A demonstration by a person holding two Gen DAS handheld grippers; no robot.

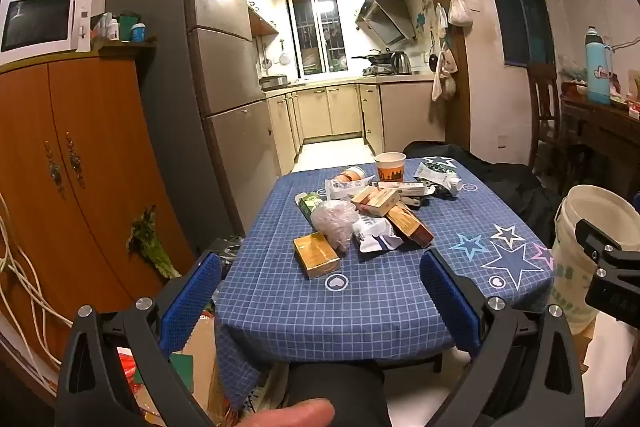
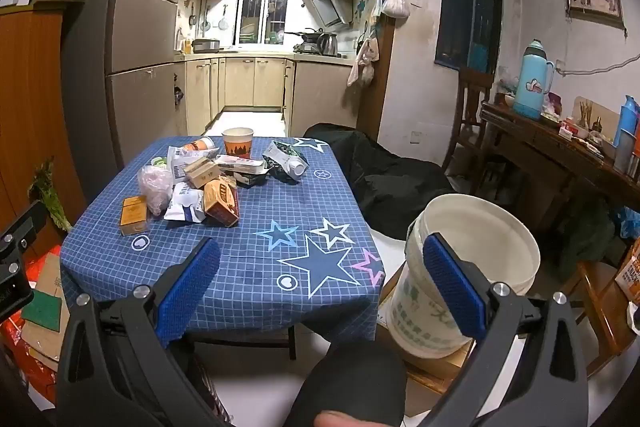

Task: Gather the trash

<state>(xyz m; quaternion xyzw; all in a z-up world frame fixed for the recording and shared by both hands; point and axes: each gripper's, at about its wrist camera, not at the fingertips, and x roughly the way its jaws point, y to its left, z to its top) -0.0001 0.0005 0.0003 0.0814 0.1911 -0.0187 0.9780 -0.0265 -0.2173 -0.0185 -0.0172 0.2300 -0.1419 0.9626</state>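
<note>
Left wrist view: left gripper [image 1: 320,291] hung spread wide, empty, before the blue checked table [image 1: 384,291]; trash pile [image 1: 360,211] lay mid-table. Right wrist view: right gripper [image 2: 320,287] likewise spread, empty; white bucket [image 2: 472,267] stood beside the table's right edge.

Straight ahead of my left gripper [image 1: 320,281] the near tablecloth [image 1: 280,291] lies bare up to the pile of boxes [image 1: 360,219]. The bucket [image 2: 476,259] blocks my right gripper's [image 2: 322,287] right side.
</note>
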